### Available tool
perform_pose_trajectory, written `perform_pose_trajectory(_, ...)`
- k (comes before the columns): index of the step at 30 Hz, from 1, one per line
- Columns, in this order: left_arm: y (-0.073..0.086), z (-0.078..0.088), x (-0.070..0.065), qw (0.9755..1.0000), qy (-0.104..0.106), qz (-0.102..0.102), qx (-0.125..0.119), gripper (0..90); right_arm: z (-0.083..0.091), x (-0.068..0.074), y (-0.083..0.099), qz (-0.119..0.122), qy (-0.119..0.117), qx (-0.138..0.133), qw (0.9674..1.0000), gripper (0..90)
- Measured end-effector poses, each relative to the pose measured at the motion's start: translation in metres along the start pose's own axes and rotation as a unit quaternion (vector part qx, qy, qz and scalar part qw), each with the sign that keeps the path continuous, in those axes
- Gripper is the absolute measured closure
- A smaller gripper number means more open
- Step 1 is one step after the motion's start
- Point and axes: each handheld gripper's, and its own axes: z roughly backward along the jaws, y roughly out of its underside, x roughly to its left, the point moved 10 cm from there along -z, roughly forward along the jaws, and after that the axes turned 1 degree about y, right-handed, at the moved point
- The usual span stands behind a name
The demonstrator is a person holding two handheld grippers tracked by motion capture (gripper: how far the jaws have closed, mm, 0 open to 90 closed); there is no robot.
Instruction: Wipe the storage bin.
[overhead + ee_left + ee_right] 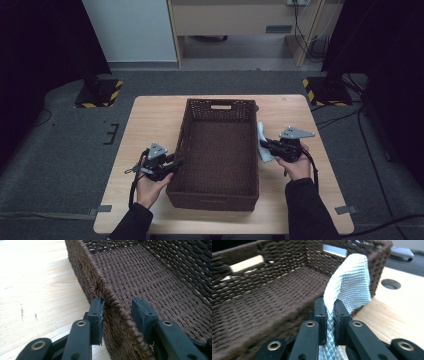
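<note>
Right claw point(330, 310) pinches white cloth point(352, 282) beside basket rim point(258, 150), apparently touching.

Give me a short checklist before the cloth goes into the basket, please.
1. Right tool shut on the white cloth: ok.
2. Cloth lifted off the table: cannot tell.
3. Basket floor free of other things: ok.
4. Left tool straddles the basket's left wall: ok.
5. Left tool's pads press on that rim: not ok, a gap shows at one pad.
</note>
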Motion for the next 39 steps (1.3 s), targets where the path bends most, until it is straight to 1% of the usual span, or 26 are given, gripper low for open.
perform_pose_trajectory(2,-0.001,0.000,0.001,0.9999,-0.009,0.003,-0.006,63.5,0.001,0.004,0.001,0.010,0.000,0.006,0.9999,84.3)
perform_pose_trajectory(4,-0.002,0.000,0.001,0.9998,-0.014,0.005,-0.010,64.2,-0.002,0.003,0.008,0.007,0.000,0.018,0.9998,84.3)
perform_pose_trajectory(5,-0.002,0.000,0.002,0.9998,-0.016,0.003,-0.010,64.2,-0.004,0.003,0.012,0.005,0.000,0.027,0.9996,84.3)
perform_pose_trajectory(6,-0.003,-0.001,0.003,0.9998,-0.015,0.004,-0.010,64.2,-0.008,0.000,0.018,0.004,0.003,0.037,0.9993,84.3)
perform_pose_trajectory(7,-0.003,-0.001,0.003,0.9998,-0.016,0.004,-0.011,64.2,-0.011,0.000,0.022,0.001,0.003,0.042,0.9991,84.3)
perform_pose_trajectory(8,-0.003,-0.001,0.004,0.9998,-0.017,0.005,-0.012,64.1,-0.015,-0.002,0.030,-0.005,0.004,0.055,0.9985,84.3)
perform_pose_trajectory(9,-0.004,-0.002,0.004,0.9997,-0.018,0.005,-0.014,64.1,-0.018,-0.004,0.035,-0.005,0.005,0.064,0.9979,84.3)
perform_pose_trajectory(10,-0.004,-0.002,0.004,0.9997,-0.018,0.005,-0.014,64.1,-0.018,-0.004,0.035,-0.005,0.005,0.064,0.9979,84.3)
perform_pose_trajectory(11,-0.005,-0.003,0.005,0.9997,-0.022,0.005,-0.014,64.1,-0.026,-0.007,0.049,-0.017,0.005,0.087,0.9961,84.3)
perform_pose_trajectory(12,-0.006,-0.004,0.005,0.9996,-0.023,0.005,-0.014,64.1,-0.029,-0.008,0.054,-0.019,0.006,0.097,0.9951,84.3)
perform_pose_trajectory(16,-0.008,-0.008,0.006,0.9995,-0.026,0.011,-0.016,64.1,-0.036,-0.007,0.061,-0.022,0.007,0.108,0.9939,84.2)
perform_pose_trajectory(18,-0.010,-0.010,0.006,0.9994,-0.028,0.011,-0.017,64.0,-0.033,-0.007,0.055,-0.014,0.009,0.101,0.9947,84.2)
perform_pose_trajectory(19,-0.010,-0.011,0.007,0.9994,-0.028,0.011,-0.018,63.6,-0.029,-0.007,0.047,-0.011,0.010,0.087,0.9961,84.2)
perform_pose_trajectory(20,-0.011,-0.011,0.007,0.9993,-0.029,0.012,-0.018,62.3,-0.025,-0.006,0.040,-0.014,0.008,0.072,0.9973,84.2)
perform_pose_trajectory(22,-0.011,-0.011,0.009,0.9994,-0.027,0.012,-0.019,58.5,-0.011,-0.004,0.019,-0.006,0.004,0.030,0.9995,84.2)
perform_pose_trajectory(23,-0.011,-0.011,0.009,0.9994,-0.027,0.010,-0.020,57.3,-0.007,-0.003,0.013,-0.008,0.001,0.016,0.9998,84.2)
perform_pose_trajectory(24,-0.011,-0.011,0.009,0.9994,-0.028,0.008,-0.021,55.3,-0.002,0.000,0.007,-0.009,-0.009,0.003,0.9999,84.2)
perform_pose_trajectory(25,-0.011,-0.010,0.009,0.9994,-0.028,0.005,-0.022,53.7,-0.001,0.002,0.006,-0.008,-0.011,0.001,0.9999,84.3)
perform_pose_trajectory(26,-0.011,-0.009,0.009,0.9994,-0.026,0.005,-0.023,51.4,-0.001,0.004,0.007,-0.001,-0.011,0.008,0.9999,84.2)
perform_pose_trajectory(28,-0.013,-0.005,0.009,0.9994,-0.016,0.005,-0.029,48.7,-0.005,0.006,0.013,0.003,-0.011,0.021,0.9997,84.3)
perform_pose_trajectory(32,-0.013,0.005,0.006,0.9996,0.001,-0.006,-0.029,46.5,-0.015,0.004,0.031,-0.003,-0.008,0.053,0.9986,84.2)
perform_pose_trajectory(34,-0.011,0.009,0.005,0.9996,0.012,-0.006,-0.026,46.7,-0.020,0.002,0.040,-0.001,-0.005,0.072,0.9974,84.2)
perform_pose_trajectory(36,-0.007,0.010,0.004,0.9996,0.022,-0.006,-0.019,47.2,-0.025,0.001,0.050,-0.006,-0.004,0.089,0.9960,84.3)
perform_pose_trajectory(37,-0.006,0.010,0.004,0.9995,0.027,-0.004,-0.019,47.3,-0.027,0.000,0.054,-0.008,-0.002,0.094,0.9956,84.2)
perform_pose_trajectory(39,-0.004,0.009,0.002,0.9993,0.035,0.003,-0.014,48.4,-0.031,-0.001,0.064,-0.015,0.000,0.113,0.9935,84.2)
